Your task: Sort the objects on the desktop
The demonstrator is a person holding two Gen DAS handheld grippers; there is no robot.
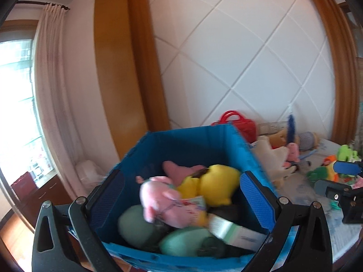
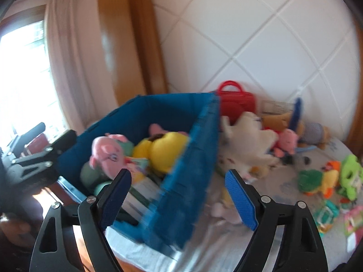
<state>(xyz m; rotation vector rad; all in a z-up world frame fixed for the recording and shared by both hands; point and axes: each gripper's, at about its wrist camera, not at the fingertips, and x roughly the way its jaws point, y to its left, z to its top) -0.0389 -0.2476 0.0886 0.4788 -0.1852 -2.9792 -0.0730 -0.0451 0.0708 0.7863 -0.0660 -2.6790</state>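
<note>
My left gripper (image 1: 181, 195) is released: its jaws stand wide over the blue bin (image 1: 188, 140), nothing pressed between the pads, and the bin fills the view from 9 to 3 o'clock. My right gripper (image 2: 179, 195) is likewise released, jaws spread with the bin's near corner (image 2: 181, 204) between them but untouched; from the left wrist view, only one blue pad and part of its black frame (image 1: 347, 181) show at 3 o'clock, the rest cut off by the edge. Inside the bin, a pink plush (image 1: 158, 201) lies on top at centre, a yellow plush (image 1: 215, 181) just beside it toward 1 o'clock, two green rounded items (image 1: 181, 242) toward 6 o'clock, and a white-green carton (image 1: 231, 229) toward 4 o'clock. All are motion-blurred; what lies under them is hidden. On the table (image 2: 272, 204), unsorted things remain: a red bag (image 2: 238, 99) at 12 o'clock behind the bin, a white plush (image 2: 247, 140) at 1 o'clock touching a small pink plush (image 2: 287, 142), and a green-orange cluster (image 2: 324, 176) at 3 o'clock, where individual toys cannot be told apart. Small packets (image 2: 340, 217) at 4 o'clock are clipped by the lens rim. The left gripper's body (image 2: 34, 161) shows at 9 o'clock in the right wrist view; its tips are hidden behind the bin wall.
</note>
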